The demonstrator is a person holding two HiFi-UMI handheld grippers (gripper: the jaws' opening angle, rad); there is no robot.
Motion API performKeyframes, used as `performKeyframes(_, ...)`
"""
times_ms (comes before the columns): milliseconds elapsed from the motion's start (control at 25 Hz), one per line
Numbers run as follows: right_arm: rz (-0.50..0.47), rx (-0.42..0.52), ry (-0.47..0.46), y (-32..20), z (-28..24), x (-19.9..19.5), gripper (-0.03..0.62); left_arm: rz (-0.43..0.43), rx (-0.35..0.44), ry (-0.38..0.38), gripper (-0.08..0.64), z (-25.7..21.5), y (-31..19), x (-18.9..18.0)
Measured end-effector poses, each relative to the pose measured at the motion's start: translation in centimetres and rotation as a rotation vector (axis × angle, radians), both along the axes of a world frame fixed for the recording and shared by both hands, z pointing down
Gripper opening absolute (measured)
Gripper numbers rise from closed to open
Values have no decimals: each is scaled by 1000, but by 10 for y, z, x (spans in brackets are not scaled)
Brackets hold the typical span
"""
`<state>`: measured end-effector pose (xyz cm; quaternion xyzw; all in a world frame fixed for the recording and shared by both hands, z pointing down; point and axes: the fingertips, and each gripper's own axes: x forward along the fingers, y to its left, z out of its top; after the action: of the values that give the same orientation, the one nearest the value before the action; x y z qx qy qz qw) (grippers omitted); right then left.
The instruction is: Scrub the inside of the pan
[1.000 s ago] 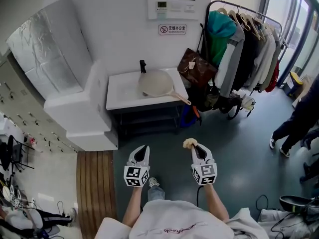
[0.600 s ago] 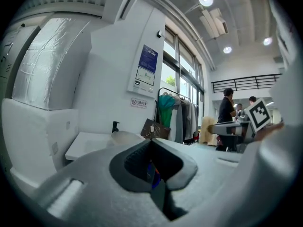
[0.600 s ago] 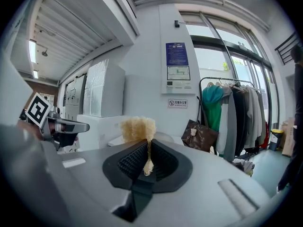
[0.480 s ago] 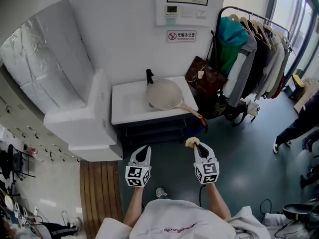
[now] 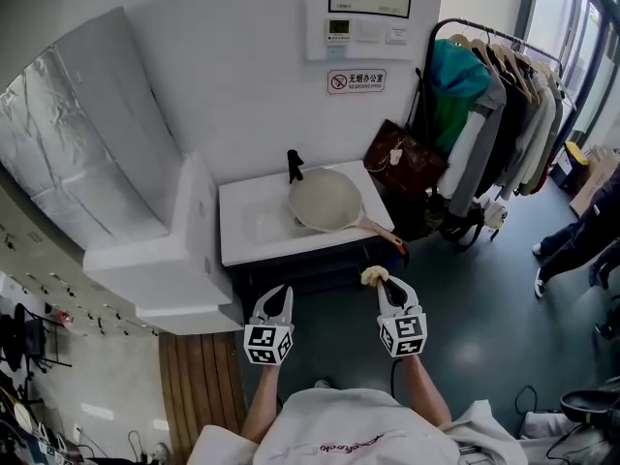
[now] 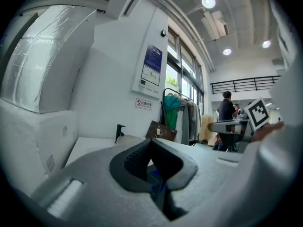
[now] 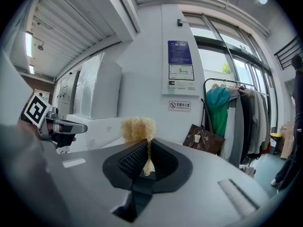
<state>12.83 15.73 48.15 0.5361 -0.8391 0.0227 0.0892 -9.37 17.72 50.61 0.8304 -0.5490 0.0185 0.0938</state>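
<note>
A beige pan (image 5: 327, 201) with a long wooden handle lies tilted on the white sink counter (image 5: 254, 245), beside a black tap (image 5: 294, 165). The pan is hidden in both gripper views. My right gripper (image 5: 382, 281) is shut on a pale yellow scrubber (image 5: 372, 276) (image 7: 138, 128), whose tuft sticks out past the jaw tips. It hovers in front of the counter, below the pan's handle. My left gripper (image 5: 275, 298) (image 6: 150, 143) is shut with nothing in it, level with the right one and short of the counter.
A big white block (image 5: 165, 250) stands left of the counter. A brown bag (image 5: 405, 161) and a clothes rack (image 5: 494, 114) full of coats stand to the right. A person's legs (image 5: 581, 235) show at the far right. Wooden boards (image 5: 199, 395) lie on the floor at left.
The counter and pan have drawn closer and lower in the head view as I walk up. Both grippers keep their pose, and the scrubber stays held.
</note>
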Motion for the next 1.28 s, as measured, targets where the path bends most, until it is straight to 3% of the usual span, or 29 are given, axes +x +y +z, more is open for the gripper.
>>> performKeyframes(760, 37, -32, -33, -25, 30, 6, 26, 41, -21, -24, 0, 19, -39, 15)
performKeyframes(1280, 7, -22, -45, -95, 38, 1, 26, 58, -26, -41, 0, 29, -110, 33)
